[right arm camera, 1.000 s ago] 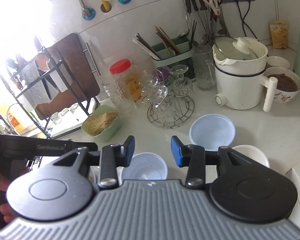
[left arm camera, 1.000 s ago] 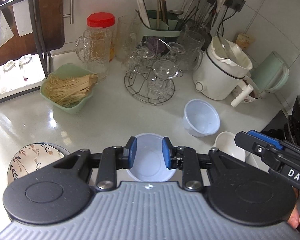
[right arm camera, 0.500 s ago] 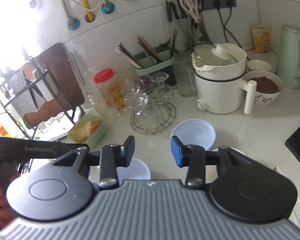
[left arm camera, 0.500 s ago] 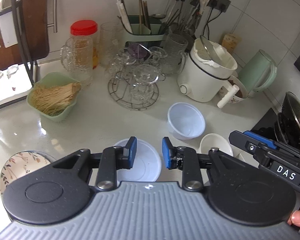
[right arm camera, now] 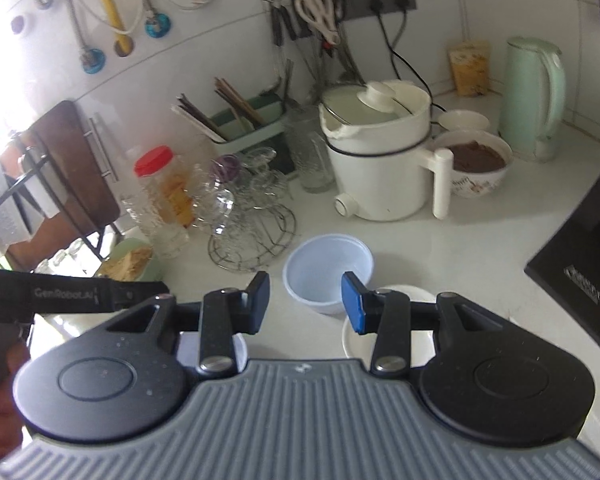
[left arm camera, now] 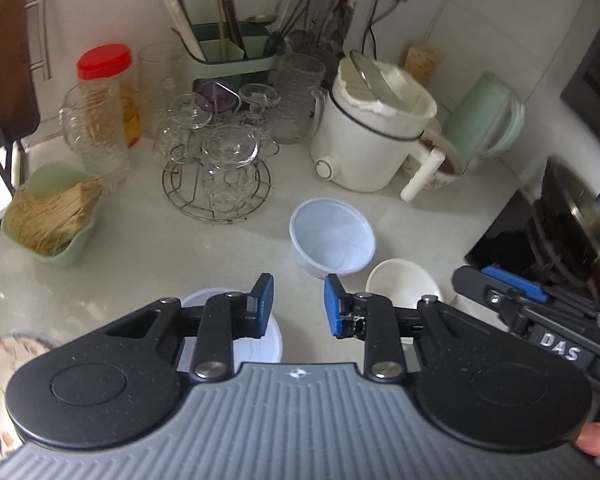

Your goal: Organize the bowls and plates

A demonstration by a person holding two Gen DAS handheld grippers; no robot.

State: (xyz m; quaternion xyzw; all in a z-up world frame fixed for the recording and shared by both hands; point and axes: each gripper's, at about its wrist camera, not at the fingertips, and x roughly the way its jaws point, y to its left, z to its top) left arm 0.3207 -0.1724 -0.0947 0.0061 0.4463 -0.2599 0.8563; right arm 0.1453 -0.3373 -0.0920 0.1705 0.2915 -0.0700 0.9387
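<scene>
Two translucent plastic bowls, a small white ceramic bowl and a floral plate lie on the white counter. My left gripper [left arm camera: 298,306] hangs open and empty over bare counter; one plastic bowl [left arm camera: 260,344] lies under its left finger, the other plastic bowl [left arm camera: 332,238] stands just ahead. The white bowl [left arm camera: 404,286] is right of it, the floral plate [left arm camera: 4,364] at the far left edge. My right gripper [right arm camera: 305,306] is open, empty, just short of the farther plastic bowl [right arm camera: 326,274]. The white bowl [right arm camera: 358,340] lies under its right finger, the nearer plastic bowl [right arm camera: 236,350] under its left.
Behind stand a wire rack of glasses [left arm camera: 216,160], a white electric pot [left arm camera: 370,140], a green kettle [left arm camera: 484,120], a green tub of noodles [left arm camera: 52,220], a red-lidded jar [left arm camera: 112,84] and a utensil holder [left arm camera: 228,52]. A black hob with a pan [left arm camera: 560,232] sits right.
Both grippers slid to the right along the counter. The nearer plastic bowl went from between the left jaws to under the left finger. Jaw gaps are unchanged.
</scene>
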